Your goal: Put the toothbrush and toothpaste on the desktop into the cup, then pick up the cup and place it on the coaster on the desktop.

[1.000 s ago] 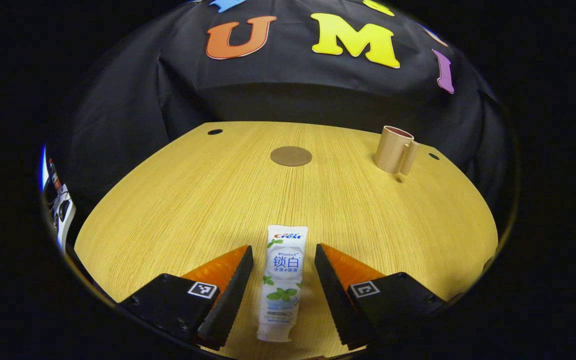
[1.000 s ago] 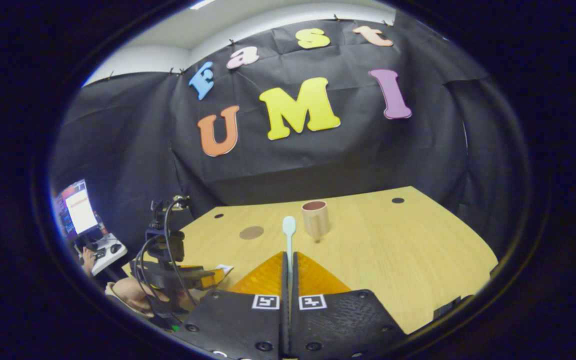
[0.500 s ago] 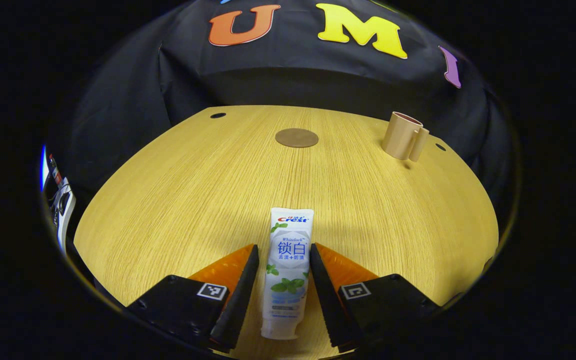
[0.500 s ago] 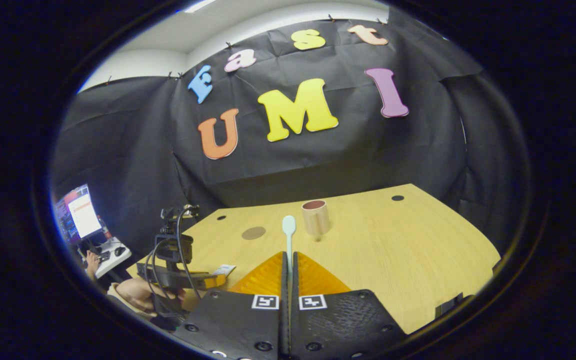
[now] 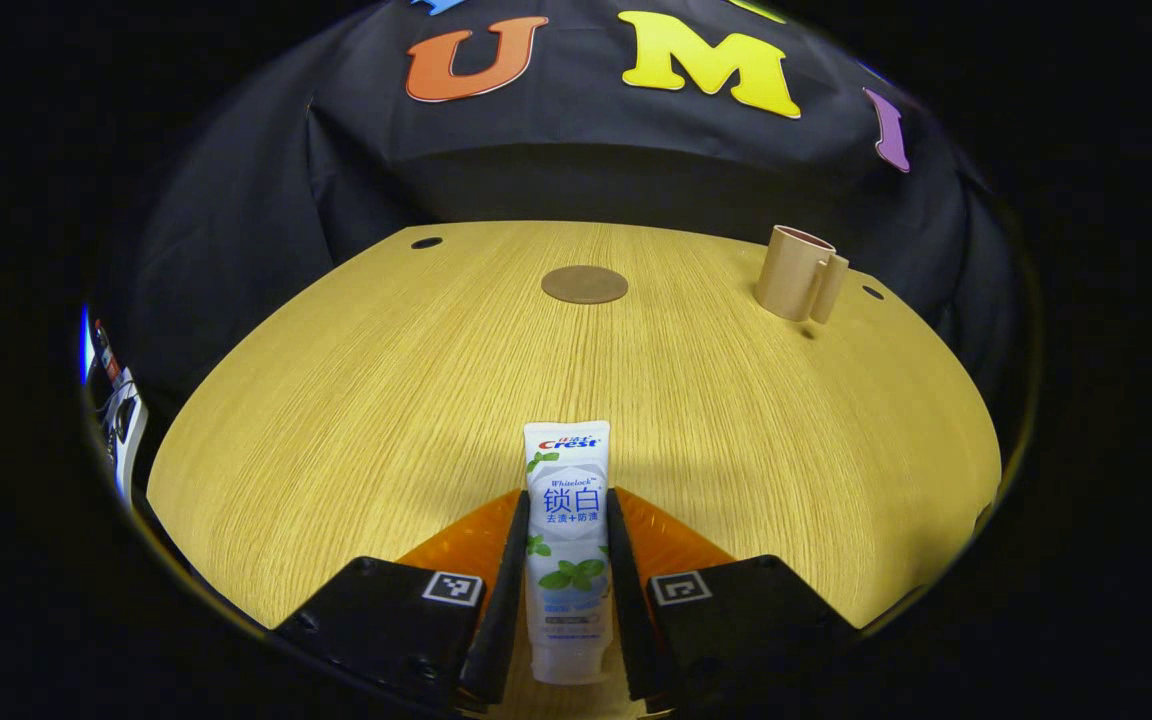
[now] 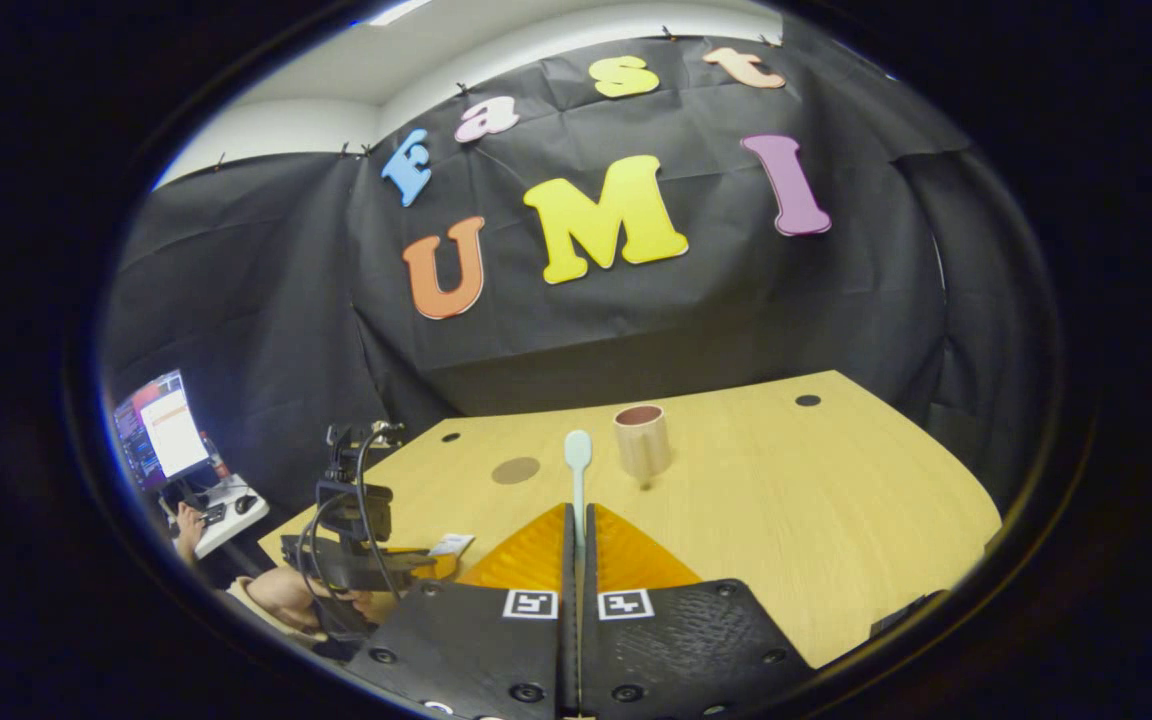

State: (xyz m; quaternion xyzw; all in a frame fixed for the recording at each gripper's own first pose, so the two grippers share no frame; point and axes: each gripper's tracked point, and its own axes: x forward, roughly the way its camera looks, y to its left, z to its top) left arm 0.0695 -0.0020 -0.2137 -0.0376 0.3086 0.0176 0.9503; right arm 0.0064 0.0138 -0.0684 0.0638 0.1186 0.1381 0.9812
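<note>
The toothpaste (image 5: pixel 566 540) lies flat on the near part of the desk (image 5: pixel 386 400), its length running away from the camera, cap end nearest. The left tongs (image 5: pixel 564 510) pinch it, one finger pressed on each long side of the tube. Far across the desk, near its middle, lies the round brown coaster (image 5: pixel 584 285); to the right of that, well apart, the beige cup (image 5: pixel 796 285) stands upright with its handle turned to the right, close to the far right edge.

In the right gripper view the toothbrush (image 6: pixel 577 470) is held above the desk, pinched in the right tongs (image 6: pixel 577 525), whose fingers are pressed together on its handle; its pale broad end points forward. Beyond it the cup (image 6: pixel 642 440) stands just to the right of that end, and the coaster (image 6: pixel 516 470) lies to the left. At the lower left, a hand (image 6: pixel 281 598) holds the left tongs (image 6: pixel 431 565) low over the desk's near left corner, with cables looping above them.
</note>
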